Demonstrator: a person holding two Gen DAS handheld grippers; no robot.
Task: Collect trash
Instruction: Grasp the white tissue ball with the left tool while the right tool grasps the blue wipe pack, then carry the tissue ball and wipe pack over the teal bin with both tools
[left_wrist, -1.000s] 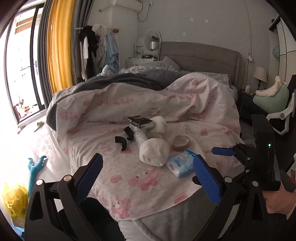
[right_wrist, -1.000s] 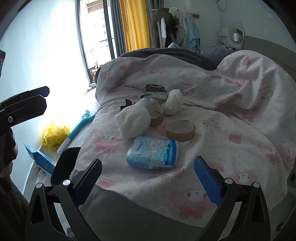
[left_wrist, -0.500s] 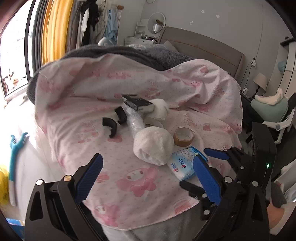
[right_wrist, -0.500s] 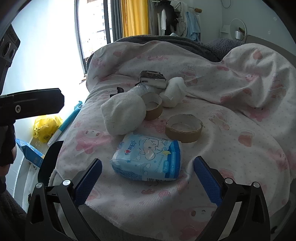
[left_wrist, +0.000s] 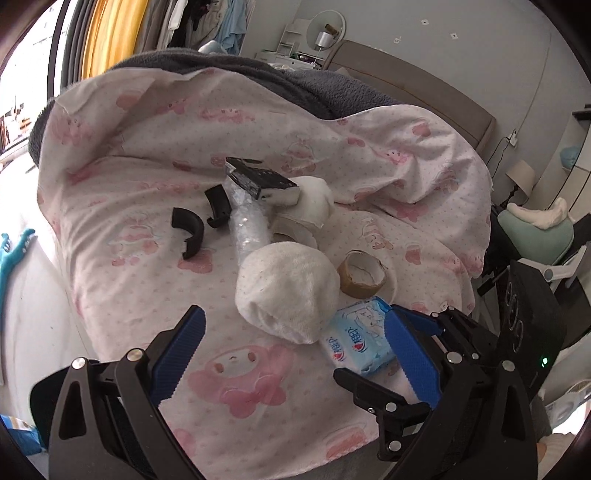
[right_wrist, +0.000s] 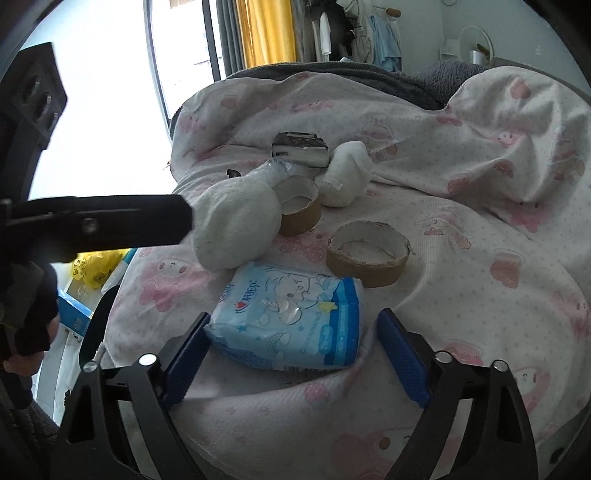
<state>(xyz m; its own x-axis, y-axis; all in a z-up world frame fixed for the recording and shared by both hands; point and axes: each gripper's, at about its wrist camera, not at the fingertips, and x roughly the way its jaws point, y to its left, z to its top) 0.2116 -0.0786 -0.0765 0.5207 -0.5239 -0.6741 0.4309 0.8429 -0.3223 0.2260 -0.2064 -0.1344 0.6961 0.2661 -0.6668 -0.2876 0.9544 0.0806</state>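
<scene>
right gripper (right_wrist: 291, 354): jaws just closing, astride tissue pack (right_wrist: 288, 325), pads not touching
left gripper (left_wrist: 295, 354): open, empty, over bed (left_wrist: 110, 221)

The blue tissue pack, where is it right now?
On the pink bedspread, between the right gripper's open jaws, just in front of the white sock ball and cardboard tape core.

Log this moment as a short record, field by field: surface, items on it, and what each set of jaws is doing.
surface: pink-patterned blanket over a bed
nearest item: blue tissue pack
cardboard: two empty tape rolls, one by the pack, one further back
soft items: white sock ball, second white bundle
other: black box, two curved black pieces
right gripper: jaws just been closing, tissue pack between them, pads not yet pressing
left gripper: jaws open, nothing between them
</scene>
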